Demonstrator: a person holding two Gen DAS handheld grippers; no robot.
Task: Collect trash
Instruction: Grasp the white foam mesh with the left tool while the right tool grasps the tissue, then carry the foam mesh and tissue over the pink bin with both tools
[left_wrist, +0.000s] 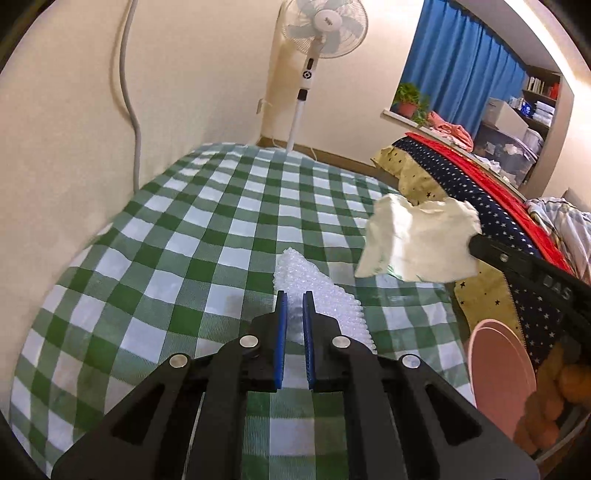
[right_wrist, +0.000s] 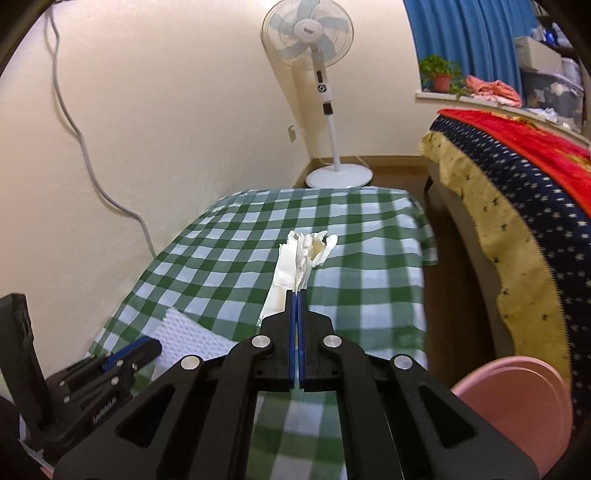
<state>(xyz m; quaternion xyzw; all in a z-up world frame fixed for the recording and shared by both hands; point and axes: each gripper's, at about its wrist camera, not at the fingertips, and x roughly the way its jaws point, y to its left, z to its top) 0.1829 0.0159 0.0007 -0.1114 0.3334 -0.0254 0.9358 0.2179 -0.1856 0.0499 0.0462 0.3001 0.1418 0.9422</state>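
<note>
Over the green-checked bench (left_wrist: 166, 236), the left claw (left_wrist: 294, 295) was clenched on bubble wrap (left_wrist: 317, 291) jutting ahead of its tips, while the right claw (right_wrist: 297, 293) pinched a crumpled white tissue (right_wrist: 303, 258) aloft.

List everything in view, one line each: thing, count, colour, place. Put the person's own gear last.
bubble wrap: one, clear white, held over the tablecloth
tissue: one, cream white, crumpled, held over the tablecloth
tablecloth: one, green and white check, covering the table
pink bin: one, pink, low at the right beside the table
fan: one, white, standing on the floor in the corner
cable: one, grey, running down the wall
curtain: one, blue, at the window
potted plant: one, green in a red pot, on the sill
bedspread: one, navy with stars, red and yellow, on the right
left gripper: one, black with blue pads, shut on the bubble wrap
right gripper: one, black with blue pads, shut on the tissue
</note>
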